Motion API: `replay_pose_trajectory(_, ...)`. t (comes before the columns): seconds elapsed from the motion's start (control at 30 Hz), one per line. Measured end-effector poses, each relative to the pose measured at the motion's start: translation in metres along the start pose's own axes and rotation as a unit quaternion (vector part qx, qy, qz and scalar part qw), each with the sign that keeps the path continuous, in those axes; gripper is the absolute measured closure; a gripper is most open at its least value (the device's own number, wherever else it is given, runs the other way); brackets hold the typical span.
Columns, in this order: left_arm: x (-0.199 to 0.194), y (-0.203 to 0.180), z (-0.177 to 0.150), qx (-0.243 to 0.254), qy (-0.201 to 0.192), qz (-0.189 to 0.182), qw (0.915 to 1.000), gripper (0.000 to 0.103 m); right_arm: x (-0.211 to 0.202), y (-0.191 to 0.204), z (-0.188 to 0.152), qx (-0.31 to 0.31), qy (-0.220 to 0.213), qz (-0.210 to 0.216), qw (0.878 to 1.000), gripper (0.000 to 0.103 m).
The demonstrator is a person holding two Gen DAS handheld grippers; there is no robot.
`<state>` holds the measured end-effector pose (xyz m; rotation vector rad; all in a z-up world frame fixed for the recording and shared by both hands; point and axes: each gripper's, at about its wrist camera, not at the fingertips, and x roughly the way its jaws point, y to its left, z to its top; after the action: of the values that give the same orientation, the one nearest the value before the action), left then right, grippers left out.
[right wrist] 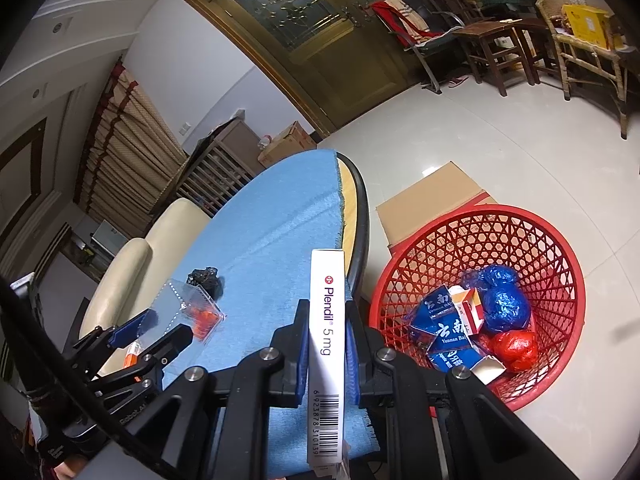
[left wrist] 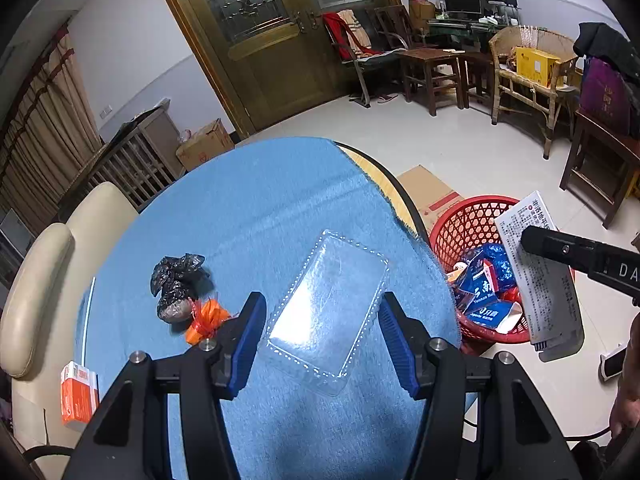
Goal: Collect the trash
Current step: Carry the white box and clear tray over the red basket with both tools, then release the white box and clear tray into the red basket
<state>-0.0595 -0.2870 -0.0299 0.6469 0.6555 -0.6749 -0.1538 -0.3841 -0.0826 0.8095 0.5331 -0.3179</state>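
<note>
Flanking clear tray [left wrist: 326,312]: black bag [left wrist: 176,280], orange wrapper [left wrist: 206,320].

Medicine box [right wrist: 326,360] btm cut off; basket [left wrist: 452,232] partly hidden.

The left gripper [left wrist: 322,334] stands with fingers spread on both sides of a clear plastic tray [left wrist: 328,316] on the blue cloth [left wrist: 256,208]. A crumpled black bag [left wrist: 176,286] (with an orange wrapper [left wrist: 207,321] touching it) lies left. The red basket [left wrist: 466,226] stands right.
</note>
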Motion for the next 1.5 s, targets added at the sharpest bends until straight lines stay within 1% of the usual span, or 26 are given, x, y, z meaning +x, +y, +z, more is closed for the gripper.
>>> replay_pose_trajectory(0.43,0.007,-0.001,-0.003,-0.002,0.011,-0.008,0.9999,0.044,0.001,-0.013,0.000,0.009,-0.004,-0.012,1.000,0.086)
replay_pose_trajectory(0.6,0.009,-0.005,-0.004,0.000,0.015,-0.019,0.9997,0.044,-0.001,-0.028,0.001,0.020,-0.010,-0.030,0.999,0.086)
replay_pose_trajectory(0.73,0.012,-0.012,-0.005,0.004,0.022,-0.037,0.9991,0.044,-0.007,-0.046,0.002,0.033,-0.019,-0.048,0.998,0.086)
replay_pose_trajectory(0.93,0.018,-0.026,-0.004,0.013,0.026,-0.069,0.9972,0.044,-0.018,-0.069,0.007,0.042,-0.041,-0.084,0.995,0.086)
replay_pose_trajectory(1.03,0.022,-0.034,0.000,0.019,0.025,-0.094,0.9951,0.044,-0.022,-0.080,0.009,0.051,-0.049,-0.096,0.993,0.086)
replay_pose_trajectory(1.17,0.032,-0.051,0.011,0.029,0.028,-0.141,0.9893,0.043,-0.022,-0.096,0.010,0.066,-0.051,-0.107,0.991,0.086)
replay_pose_trajectory(1.3,0.039,-0.071,0.019,0.042,0.028,-0.175,0.9833,0.042,-0.021,-0.108,0.009,0.077,-0.051,-0.116,0.989,0.086)
replay_pose_trajectory(1.5,0.050,-0.098,0.032,0.055,0.028,-0.207,0.9763,0.041,-0.018,-0.121,0.010,0.091,-0.050,-0.126,0.987,0.084)
